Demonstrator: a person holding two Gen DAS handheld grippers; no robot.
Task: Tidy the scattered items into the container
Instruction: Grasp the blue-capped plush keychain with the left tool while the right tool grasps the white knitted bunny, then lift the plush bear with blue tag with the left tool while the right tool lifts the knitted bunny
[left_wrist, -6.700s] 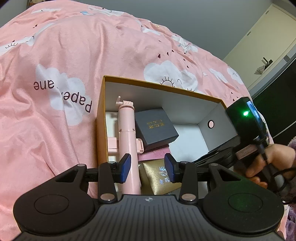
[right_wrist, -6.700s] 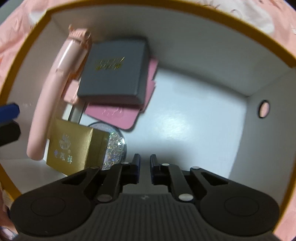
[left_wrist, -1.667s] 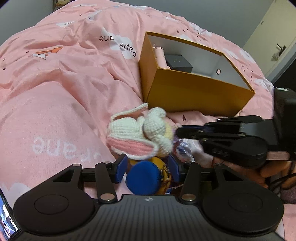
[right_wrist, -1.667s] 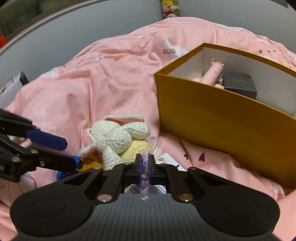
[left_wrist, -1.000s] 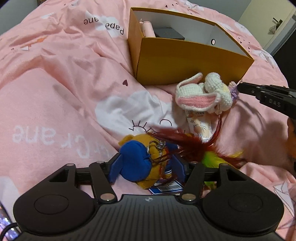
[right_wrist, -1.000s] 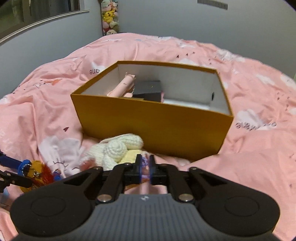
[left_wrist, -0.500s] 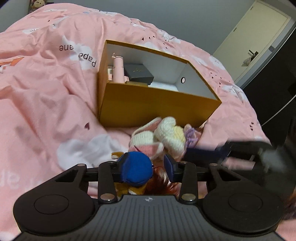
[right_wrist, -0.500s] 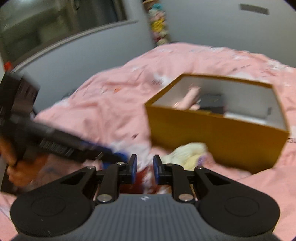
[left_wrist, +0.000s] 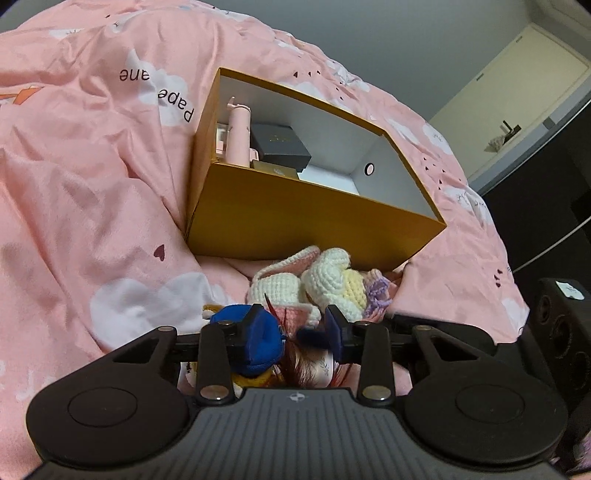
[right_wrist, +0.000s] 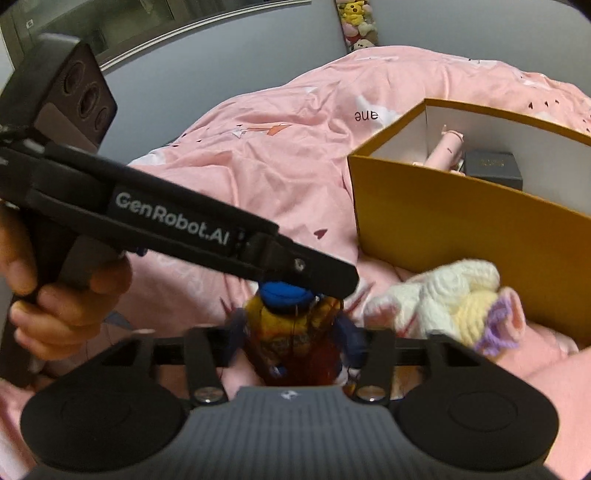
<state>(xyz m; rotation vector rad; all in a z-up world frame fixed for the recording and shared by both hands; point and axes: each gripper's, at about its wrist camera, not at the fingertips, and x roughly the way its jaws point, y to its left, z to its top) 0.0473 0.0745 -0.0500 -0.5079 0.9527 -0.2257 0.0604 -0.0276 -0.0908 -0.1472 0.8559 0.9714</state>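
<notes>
A yellow plush toy with a blue cap (left_wrist: 255, 343) (right_wrist: 284, 291) and red feathers sits between the fingers of my left gripper (left_wrist: 295, 328). Its jaws are closing and grip the cap. In the right wrist view the left gripper's fingertips (right_wrist: 332, 284) come in over the cap from the left. My right gripper (right_wrist: 293, 332) straddles the toy's body, its jaws opening, blurred, and its pads clear of the toy. A white crocheted bunny (left_wrist: 321, 280) (right_wrist: 443, 295) lies on the duvet against the mustard box (left_wrist: 295, 214) (right_wrist: 461, 229).
The box holds a pink stick (left_wrist: 238, 136) and a dark case (left_wrist: 280, 144) (right_wrist: 491, 166). A rumpled pink duvet (left_wrist: 92, 203) lies all around. A person's hand (right_wrist: 55, 295) holds the left gripper's handle. The right gripper's housing (left_wrist: 554, 332) is at the right edge.
My right gripper let go of the bunny, swung left to the plush toy and opened wide. My left gripper narrowed onto the toy's blue cap and tilted up toward the box.
</notes>
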